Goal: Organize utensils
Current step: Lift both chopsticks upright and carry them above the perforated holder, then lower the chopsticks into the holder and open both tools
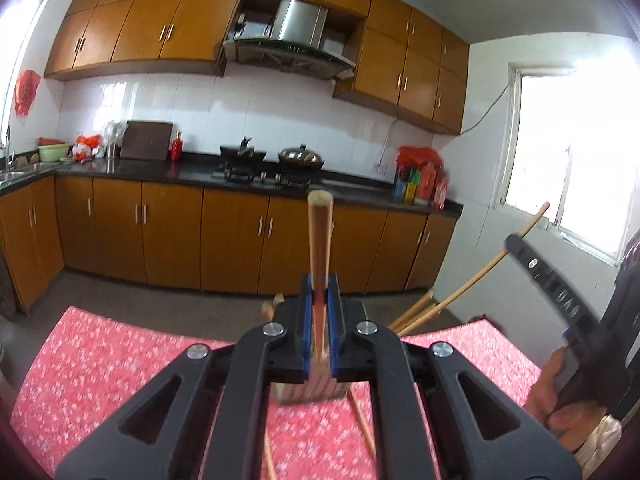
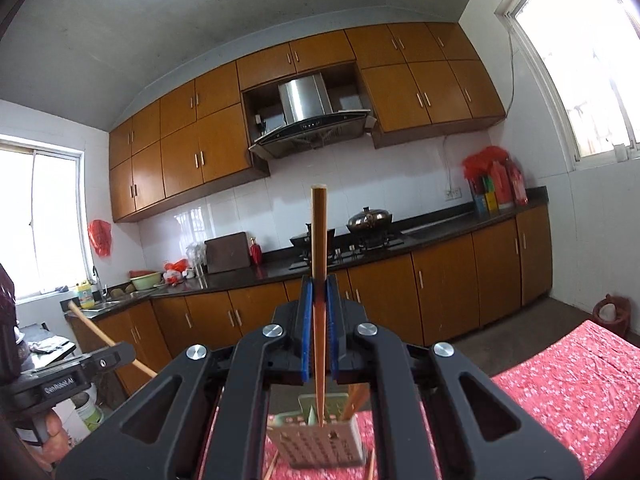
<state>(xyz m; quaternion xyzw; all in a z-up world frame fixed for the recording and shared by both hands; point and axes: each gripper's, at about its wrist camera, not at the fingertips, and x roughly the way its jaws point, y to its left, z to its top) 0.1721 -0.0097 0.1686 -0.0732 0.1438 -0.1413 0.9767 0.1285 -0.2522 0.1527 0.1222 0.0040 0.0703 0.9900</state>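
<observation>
A chopstick (image 1: 320,236) is clamped upright in the left gripper (image 1: 320,304) and another (image 2: 319,236) in the right gripper (image 2: 319,304), probably for lowering into the perforated holder (image 2: 316,444) beneath.

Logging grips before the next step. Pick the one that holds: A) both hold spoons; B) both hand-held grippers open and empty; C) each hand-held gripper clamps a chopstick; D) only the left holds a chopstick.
C: the left hand-held gripper is shut on a chopstick, and the right hand-held gripper on another chopstick.
</observation>
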